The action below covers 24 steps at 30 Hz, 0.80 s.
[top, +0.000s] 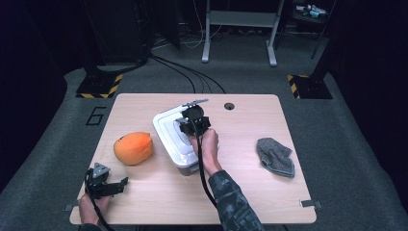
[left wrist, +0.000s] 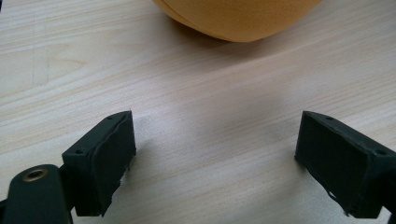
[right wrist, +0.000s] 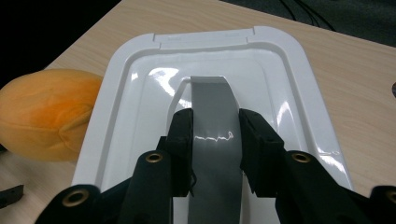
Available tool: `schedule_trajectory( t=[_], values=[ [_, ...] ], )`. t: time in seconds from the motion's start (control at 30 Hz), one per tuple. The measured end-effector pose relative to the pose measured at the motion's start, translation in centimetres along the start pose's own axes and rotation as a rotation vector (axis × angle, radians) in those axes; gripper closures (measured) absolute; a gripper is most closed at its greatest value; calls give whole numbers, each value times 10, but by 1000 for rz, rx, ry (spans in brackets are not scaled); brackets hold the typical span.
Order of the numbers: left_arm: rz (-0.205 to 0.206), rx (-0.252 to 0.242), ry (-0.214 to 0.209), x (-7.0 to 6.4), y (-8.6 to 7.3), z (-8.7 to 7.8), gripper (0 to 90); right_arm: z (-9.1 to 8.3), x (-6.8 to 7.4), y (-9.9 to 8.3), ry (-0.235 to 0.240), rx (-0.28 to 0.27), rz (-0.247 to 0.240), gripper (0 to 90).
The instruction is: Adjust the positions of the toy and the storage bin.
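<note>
Pale wood-grain tabletop [top: 240, 192] on dark grey carpet carries everything here. Nearest the person, at the front left corner, the left gripper [left wrist: 215, 154] rests low over bare wood with its jaws spread wide and nothing between them; just ahead of it lies a soft orange rounded plush cushion [top: 133, 147]. That cushion sits just beside the left wall of the white rectangular plastic lidded box [top: 166, 126], close but not on it. Well apart to the right lies a crumpled grey knitted cloth [top: 275, 156]. At the table's middle, the right gripper [right wrist: 215, 140] is clamped on the grey arched strap handle [right wrist: 212, 98] atop the box's lid. Box and handle run lengthwise away from the person, slanted toward the far left corner. Beyond it, a small round cable hole [top: 229, 106] marks the far edge.
</note>
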<state>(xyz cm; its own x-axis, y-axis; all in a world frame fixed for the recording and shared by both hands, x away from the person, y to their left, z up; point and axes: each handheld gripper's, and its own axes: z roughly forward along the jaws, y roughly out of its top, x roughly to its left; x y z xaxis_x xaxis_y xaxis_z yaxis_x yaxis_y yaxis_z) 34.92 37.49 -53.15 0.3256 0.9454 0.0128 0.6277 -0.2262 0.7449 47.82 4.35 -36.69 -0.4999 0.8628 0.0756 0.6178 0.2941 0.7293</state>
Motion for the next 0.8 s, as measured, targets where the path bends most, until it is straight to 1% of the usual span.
schedule_trajectory(
  t=[0.07,0.1,0.13,0.2,0.23,0.27,0.33,0.4,0.43,0.47,0.5,0.53,0.63,0.67,0.8],
  values=[
    [-1,0,0,0,0,0,120,0,1,-1,-9,-1,-9,654],
    [0,0,0,0,0,0,120,0,2,-1,-12,-5,-15,637],
    [-1,0,0,0,0,0,120,2,2,-2,-11,7,-23,633],
    [2,1,-1,0,0,0,120,4,3,-3,-26,17,-36,643],
    [2,1,-1,0,0,0,120,4,3,-3,-26,17,-36,643],
    [1,-2,1,0,0,0,120,4,4,-5,-25,16,-19,656],
    [1,4,-1,0,0,0,120,4,3,-5,-23,6,-24,662],
    [3,-7,4,0,0,0,120,4,6,-6,-23,8,-10,664],
    [3,2,-1,0,0,0,120,4,6,-6,-26,4,-20,664],
    [2,-8,3,0,0,0,120,4,6,-6,-30,2,-17,664],
    [2,-8,3,0,0,0,120,4,6,-6,-30,2,-17,664],
    [2,-5,2,0,0,0,120,4,6,-6,-36,5,-5,664],
    [0,0,0,0,0,0,120,2,6,-5,-37,4,0,664],
    [0,0,0,0,0,0,120,1,5,-4,-39,0,-9,664],
    [-1,1,-1,0,0,0,120,-3,3,-3,-39,-8,0,664]
  ],
)
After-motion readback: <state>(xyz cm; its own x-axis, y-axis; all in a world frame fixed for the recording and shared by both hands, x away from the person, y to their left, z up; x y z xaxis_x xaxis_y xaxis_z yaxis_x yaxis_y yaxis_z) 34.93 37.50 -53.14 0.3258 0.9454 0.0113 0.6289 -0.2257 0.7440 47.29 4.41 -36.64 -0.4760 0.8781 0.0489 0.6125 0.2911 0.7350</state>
